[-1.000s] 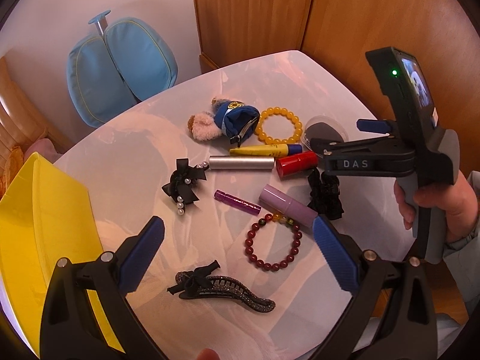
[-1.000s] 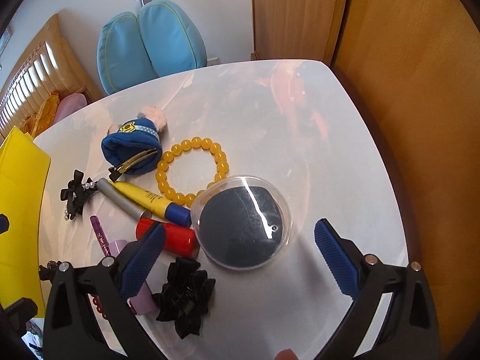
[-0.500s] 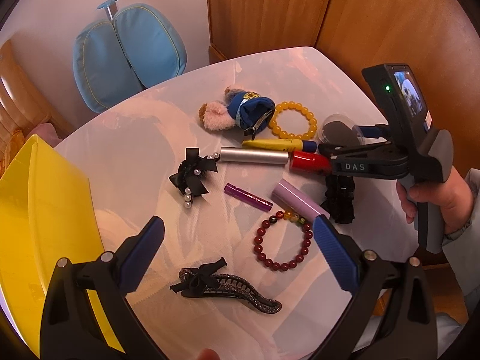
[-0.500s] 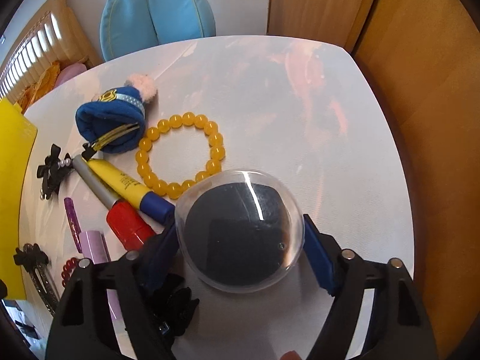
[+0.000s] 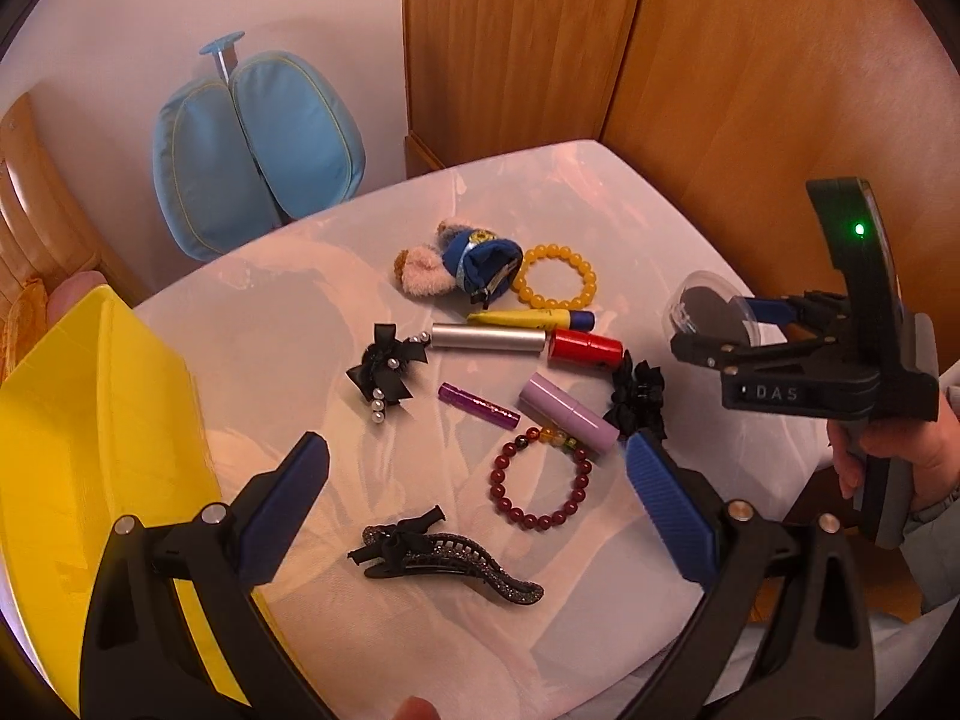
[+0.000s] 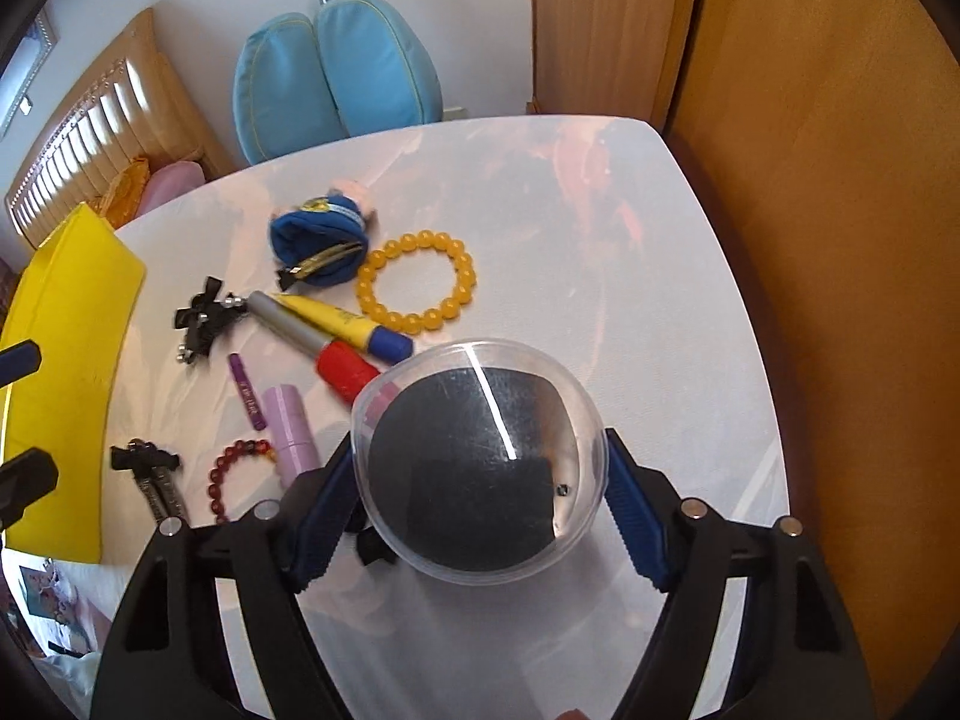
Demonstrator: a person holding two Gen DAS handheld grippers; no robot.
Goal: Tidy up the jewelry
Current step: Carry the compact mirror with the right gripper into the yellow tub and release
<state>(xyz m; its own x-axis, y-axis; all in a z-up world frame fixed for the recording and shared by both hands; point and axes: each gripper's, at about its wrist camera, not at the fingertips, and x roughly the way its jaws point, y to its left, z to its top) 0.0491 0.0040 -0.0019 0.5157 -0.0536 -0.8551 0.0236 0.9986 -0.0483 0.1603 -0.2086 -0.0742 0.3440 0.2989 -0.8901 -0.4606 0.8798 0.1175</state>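
Gripping a round clear plastic case with a dark insert (image 6: 480, 468), the right gripper (image 6: 480, 504) has its blue jaws clenched on the case's two sides; in the left wrist view we see the case (image 5: 714, 315) raised off the white desk (image 5: 300, 312), at the desk's right edge. We see the left gripper (image 5: 474, 504) hanging above the desk with its jaws spread wide and nothing between them.

On the desk we note:
- a yellow bead bracelet (image 5: 555, 285) just beside a blue and tan plush toy (image 5: 462, 264);
- a yellow tube with a blue cap (image 5: 531, 318), a silver cylinder (image 5: 489, 338) and a red cap (image 5: 585, 348), close together;
- a black ribbon bow with pearls (image 5: 384, 372);
- a thin purple stick (image 5: 477, 405) and a lilac lipstick tube (image 5: 567, 414);
- a black flower hair claw (image 5: 639, 399);
- a dark red bead bracelet (image 5: 540, 477), its top beads at the lilac tube;
- a black glittered hair clip with a bow (image 5: 444, 558), nearest the left gripper.

A yellow tray (image 5: 90, 450) lies at the desk's left edge.
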